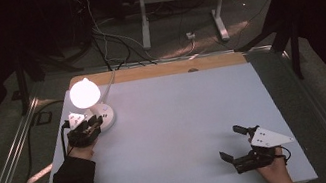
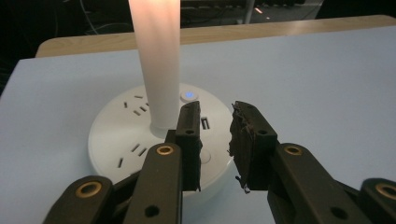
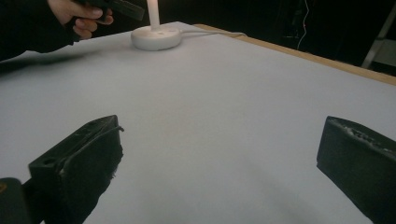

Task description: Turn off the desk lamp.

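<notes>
A lit lamp with a glowing round shade (image 1: 84, 93) stands on a white round base (image 1: 104, 117) at the table's far left. The base (image 2: 121, 135) has socket slots and a blue-lit button (image 2: 188, 95) beside the bright stem (image 2: 156, 60). My left gripper (image 2: 215, 109) hovers over the near edge of the base, its jaws a narrow gap apart with nothing between them. From above, the left gripper (image 1: 93, 125) sits just before the base. My right gripper (image 1: 230, 141) rests near the table's front right, jaws wide open (image 3: 222, 126) and empty.
The pale blue table top (image 1: 181, 118) has a wooden strip (image 1: 162, 69) along its far edge. A white cord (image 1: 110, 83) runs from the lamp base off the back. Cables and a white metal frame (image 1: 143, 19) are on the floor beyond.
</notes>
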{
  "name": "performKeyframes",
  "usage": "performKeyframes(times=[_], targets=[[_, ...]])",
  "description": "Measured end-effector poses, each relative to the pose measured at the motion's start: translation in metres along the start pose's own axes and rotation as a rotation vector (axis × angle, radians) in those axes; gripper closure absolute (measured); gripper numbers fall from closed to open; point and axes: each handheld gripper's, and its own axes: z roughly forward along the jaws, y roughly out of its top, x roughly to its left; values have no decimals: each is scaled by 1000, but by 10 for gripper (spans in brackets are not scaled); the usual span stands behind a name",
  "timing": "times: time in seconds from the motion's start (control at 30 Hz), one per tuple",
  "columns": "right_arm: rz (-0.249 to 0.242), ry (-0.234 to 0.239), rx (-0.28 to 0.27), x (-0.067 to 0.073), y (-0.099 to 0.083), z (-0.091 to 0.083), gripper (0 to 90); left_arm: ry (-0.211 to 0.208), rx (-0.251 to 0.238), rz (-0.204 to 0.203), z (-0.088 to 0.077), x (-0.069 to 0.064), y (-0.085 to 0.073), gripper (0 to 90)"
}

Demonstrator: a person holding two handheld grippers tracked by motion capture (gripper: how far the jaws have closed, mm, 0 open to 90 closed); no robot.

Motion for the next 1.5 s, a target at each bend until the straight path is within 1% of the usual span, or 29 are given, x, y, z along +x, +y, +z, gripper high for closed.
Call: performKeyframes(times=[0.03, 0.07, 0.13, 0.2, 0.23, 0.27, 0.37, 0.5, 0.63, 0.77, 0.8, 0.87, 0.93, 0.97, 1.03, 1.1, 1.2, 1.3, 1.43, 1.5], targets=[[-1, -1, 0, 0, 0, 0, 0, -4, 2, -2, 1, 1, 0, 769], [-2, -1, 1, 0, 0, 0, 0, 6, 8, 0, 2, 1, 0, 793], [0, -1, 2, 0, 0, 0, 0, -2, 14, -1, 5, 2, -1, 843], [0, -3, 3, 0, 0, 0, 0, 8, 21, 21, 6, 3, -2, 879], [2, -2, 3, 0, 0, 0, 0, 0, 21, 20, 7, 4, -3, 895], [2, -2, 3, 0, 0, 0, 0, 0, 21, 20, 7, 4, -3, 898], [1, -3, 5, 0, -1, 0, 0, -4, 39, 38, 11, 6, -4, 900], [1, -2, 7, 0, -1, 0, 0, -14, 60, 35, 16, 7, -6, 900], [2, -3, 6, -1, -1, 0, 0, -9, 68, 28, 20, 8, -7, 900], [1, -3, 8, -1, -1, 0, 0, -10, 80, 35, 23, 9, -8, 900], [1, -3, 8, -1, -1, 0, 0, -2, 85, 40, 23, 9, -8, 900], [1, -4, 7, -1, -1, 0, 0, 2, 86, 42, 24, 10, -9, 900], [3, -3, 6, -1, -1, 0, 0, 1, 88, 34, 23, 11, -9, 900], [3, -4, 6, -1, -1, 0, 0, 0, 88, 38, 23, 11, -9, 900], [4, -3, 6, -1, -1, 0, 0, -10, 89, 37, 24, 11, -9, 900], [0, -4, 8, 0, -1, 0, 0, -8, 92, 51, 25, 9, -10, 900], [0, -5, 7, 0, -1, 0, 0, -8, 98, 52, 25, 9, -9, 900], [0, -6, 9, -1, -1, 0, 0, -7, 101, 62, 25, 9, -9, 900], [0, -4, 12, -1, -1, 0, 0, 3, 104, 71, 26, 7, -8, 900], [0, -5, 13, -1, -1, 0, 0, 15, 110, 82, 27, 5, -7, 900]])
